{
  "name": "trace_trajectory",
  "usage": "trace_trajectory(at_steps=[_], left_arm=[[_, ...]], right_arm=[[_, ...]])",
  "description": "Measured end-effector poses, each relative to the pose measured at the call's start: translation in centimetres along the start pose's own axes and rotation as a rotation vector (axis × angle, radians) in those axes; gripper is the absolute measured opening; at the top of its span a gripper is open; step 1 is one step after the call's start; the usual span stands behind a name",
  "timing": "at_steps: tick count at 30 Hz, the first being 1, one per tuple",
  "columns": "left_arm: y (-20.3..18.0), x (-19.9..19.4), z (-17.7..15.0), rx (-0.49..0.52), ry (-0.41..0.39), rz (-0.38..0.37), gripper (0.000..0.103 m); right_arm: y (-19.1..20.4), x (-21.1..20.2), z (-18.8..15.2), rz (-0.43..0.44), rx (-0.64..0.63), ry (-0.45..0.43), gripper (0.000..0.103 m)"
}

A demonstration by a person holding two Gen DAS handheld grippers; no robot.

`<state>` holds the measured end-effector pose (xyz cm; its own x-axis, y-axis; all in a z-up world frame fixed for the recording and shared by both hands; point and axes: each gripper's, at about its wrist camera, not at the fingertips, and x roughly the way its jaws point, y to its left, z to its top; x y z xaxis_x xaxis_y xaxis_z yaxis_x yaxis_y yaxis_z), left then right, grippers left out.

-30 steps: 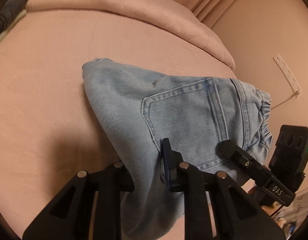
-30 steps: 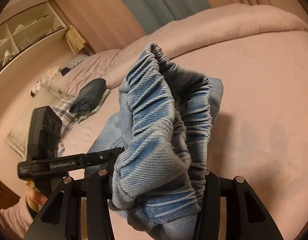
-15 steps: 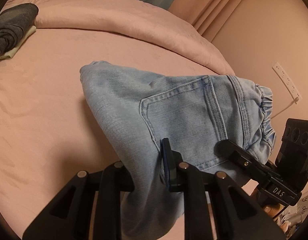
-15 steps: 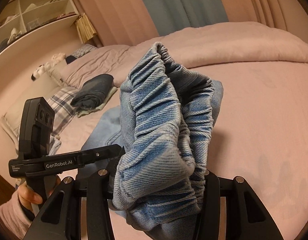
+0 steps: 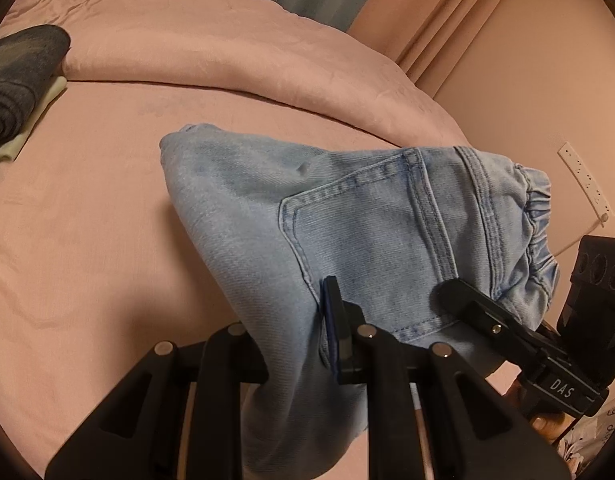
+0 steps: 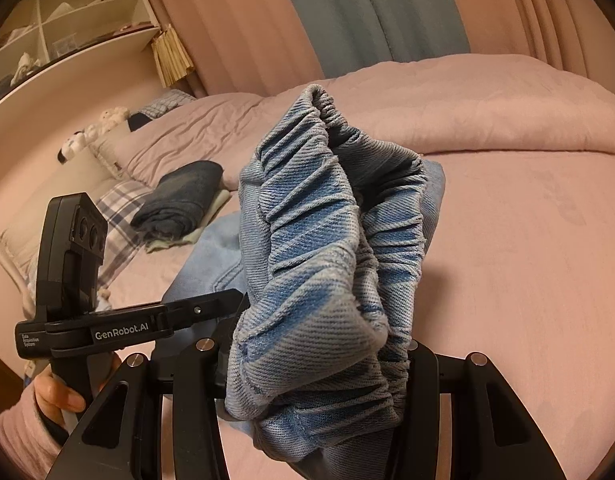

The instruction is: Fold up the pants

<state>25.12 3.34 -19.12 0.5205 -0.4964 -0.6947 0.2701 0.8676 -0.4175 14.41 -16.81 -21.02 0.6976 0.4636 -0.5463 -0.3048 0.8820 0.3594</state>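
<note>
A pair of light blue denim pants (image 5: pixel 347 216) is held up above the pink bed, folded into a bundle, back pocket facing the left wrist camera. My left gripper (image 5: pixel 299 340) is shut on the denim near the pocket's lower edge. My right gripper (image 6: pixel 319 364) is shut on the gathered elastic waistband (image 6: pixel 327 248), which fills its view. The right gripper also shows in the left wrist view (image 5: pixel 507 332) at the waistband end. The left gripper shows in the right wrist view (image 6: pixel 203 312), clamped on the denim's left side. The far end of the pants (image 5: pixel 179 148) hangs toward the bed.
The pink bed sheet (image 5: pixel 87 200) lies below, with a rolled pink duvet (image 5: pixel 227 52) along the far side. A folded dark garment on a pale one (image 6: pixel 179 204) lies by plaid pillows (image 6: pixel 115 216). A shelf unit (image 6: pixel 59 36) and curtains (image 6: pixel 367 12) stand behind.
Both grippers have lifted and tilted up with the pants; more of the duvet, curtains and shelf show. Both grips are unchanged.
</note>
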Motion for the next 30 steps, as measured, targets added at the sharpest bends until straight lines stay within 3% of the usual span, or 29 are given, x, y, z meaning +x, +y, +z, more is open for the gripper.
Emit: trace_trajectory(at_steps=[11,17,20,22,24,26,27,30], left_arm=[[1.8,2.9,1.9,0.007,0.041,-0.002,0.018],[3.6,5.5,1.5,-0.034,0.107,0.011,0.018],[4.4,5.5,1.4,-0.051,0.105,0.021,0.030],[5.1,5.4,1.4,-0.068,0.117,0.066,0.060],[5.3,4.6,1.2,-0.059,0.100,0.133,0.069],[5.1,3.2,1.1,-0.031,0.077,0.187,0.067],[4.9,2.1,1.0,-0.007,0.053,0.229,0.067],[3.9,-0.9,0.8,0.045,-0.013,0.257,0.067]], right_arm=[[-2.1,4.3,3.1,-0.041,0.032,0.009,0.049],[-4.1,7.5,3.2,-0.059,0.092,0.076,0.049],[-5.5,8.6,2.4,-0.074,0.136,0.119,0.053],[-7.2,9.0,1.9,-0.080,0.209,0.152,0.060],[-8.8,9.2,1.0,-0.081,0.278,0.179,0.067],[-9.3,8.2,0.6,-0.061,0.299,0.166,0.068],[-9.2,7.3,0.7,-0.090,0.291,0.157,0.071],[-9.3,4.7,1.3,-0.137,0.271,0.103,0.075]])
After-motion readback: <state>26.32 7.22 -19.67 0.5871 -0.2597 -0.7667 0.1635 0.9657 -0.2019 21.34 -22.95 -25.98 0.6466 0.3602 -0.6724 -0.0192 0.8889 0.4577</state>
